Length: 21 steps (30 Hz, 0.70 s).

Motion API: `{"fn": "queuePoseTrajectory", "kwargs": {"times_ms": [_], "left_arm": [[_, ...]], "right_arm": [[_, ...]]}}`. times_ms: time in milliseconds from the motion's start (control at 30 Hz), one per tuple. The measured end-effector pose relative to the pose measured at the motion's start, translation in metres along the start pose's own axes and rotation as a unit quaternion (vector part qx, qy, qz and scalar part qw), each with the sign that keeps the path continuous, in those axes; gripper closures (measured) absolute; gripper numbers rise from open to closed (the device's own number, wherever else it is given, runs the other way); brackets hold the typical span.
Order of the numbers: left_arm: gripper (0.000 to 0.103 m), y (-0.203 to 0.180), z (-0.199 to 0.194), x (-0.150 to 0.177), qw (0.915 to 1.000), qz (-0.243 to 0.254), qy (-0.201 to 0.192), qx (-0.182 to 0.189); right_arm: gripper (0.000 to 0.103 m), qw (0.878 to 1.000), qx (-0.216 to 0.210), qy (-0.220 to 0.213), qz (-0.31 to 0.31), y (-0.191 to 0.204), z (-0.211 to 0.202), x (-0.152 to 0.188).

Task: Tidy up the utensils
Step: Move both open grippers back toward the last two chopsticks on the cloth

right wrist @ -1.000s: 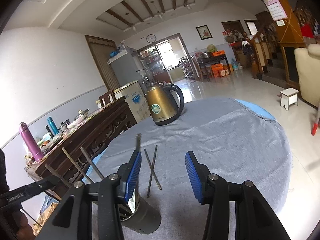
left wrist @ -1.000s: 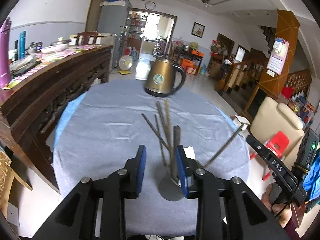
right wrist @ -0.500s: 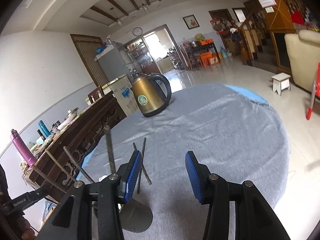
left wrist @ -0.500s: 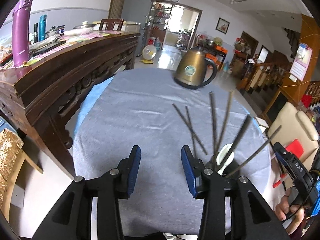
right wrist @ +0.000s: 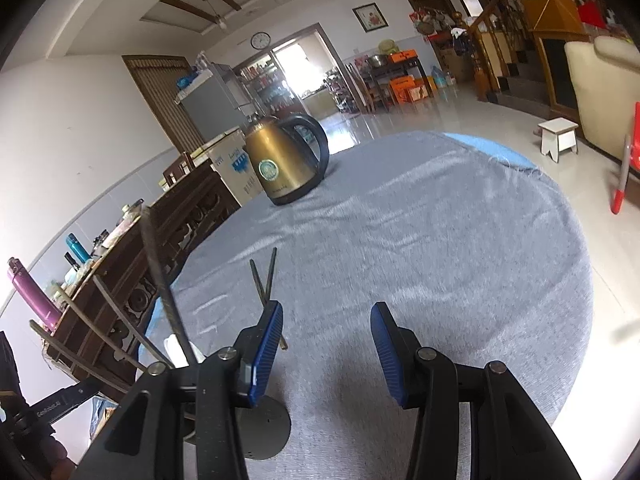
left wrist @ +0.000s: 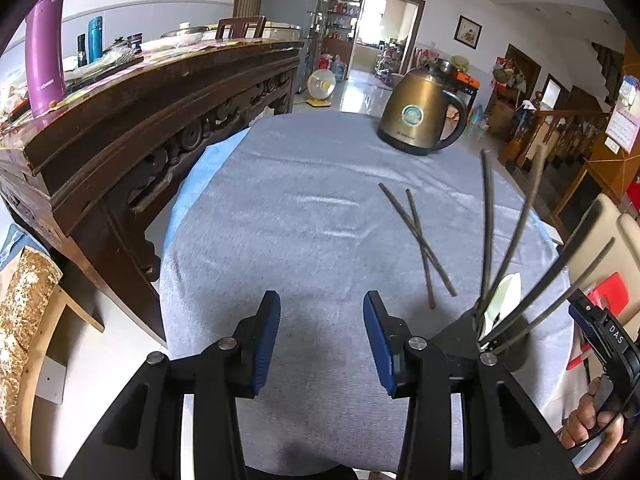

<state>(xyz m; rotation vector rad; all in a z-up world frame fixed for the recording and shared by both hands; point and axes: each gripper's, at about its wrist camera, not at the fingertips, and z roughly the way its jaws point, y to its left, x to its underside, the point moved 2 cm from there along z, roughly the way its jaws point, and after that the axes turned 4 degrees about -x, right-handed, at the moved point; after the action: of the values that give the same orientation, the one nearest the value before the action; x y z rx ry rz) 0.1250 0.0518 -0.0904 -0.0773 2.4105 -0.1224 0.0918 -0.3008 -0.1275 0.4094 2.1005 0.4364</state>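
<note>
Two dark chopsticks (left wrist: 416,240) lie crossed on the grey tablecloth, a little ahead and to the right of my left gripper (left wrist: 322,308). That gripper is open with only cloth between its blue pads. A dark perforated utensil holder (left wrist: 502,350) stands just right of it, partly hidden by the gripper's right finger; it holds several chopsticks and a white spoon (left wrist: 502,300). In the right wrist view the crossed chopsticks (right wrist: 264,276) run behind the left pad of my right gripper (right wrist: 328,320). This gripper is open and holds nothing, with the holder (right wrist: 264,428) low on its left.
A brass-coloured kettle (left wrist: 420,120) stands at the far side of the round table (left wrist: 288,208). A carved wooden sideboard (left wrist: 140,120) with a purple bottle (left wrist: 44,44) runs along the left. A hand (left wrist: 596,420) holds the other gripper at the right edge.
My left gripper has drawn away to the left of the holder, its jaws a little wider, and has tipped down. The right gripper has sunk toward the table, and the holder has slipped lower left.
</note>
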Motion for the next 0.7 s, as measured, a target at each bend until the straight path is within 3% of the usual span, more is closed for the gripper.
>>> {"fn": "queuePoseTrajectory", "kwargs": {"times_ms": [700], "left_arm": [[0.059,0.004,0.050,0.001,0.9983,-0.005,0.050,-0.028]], "right_arm": [[0.054,0.998,0.006,0.052,0.042,-0.030,0.041,0.011]]}}
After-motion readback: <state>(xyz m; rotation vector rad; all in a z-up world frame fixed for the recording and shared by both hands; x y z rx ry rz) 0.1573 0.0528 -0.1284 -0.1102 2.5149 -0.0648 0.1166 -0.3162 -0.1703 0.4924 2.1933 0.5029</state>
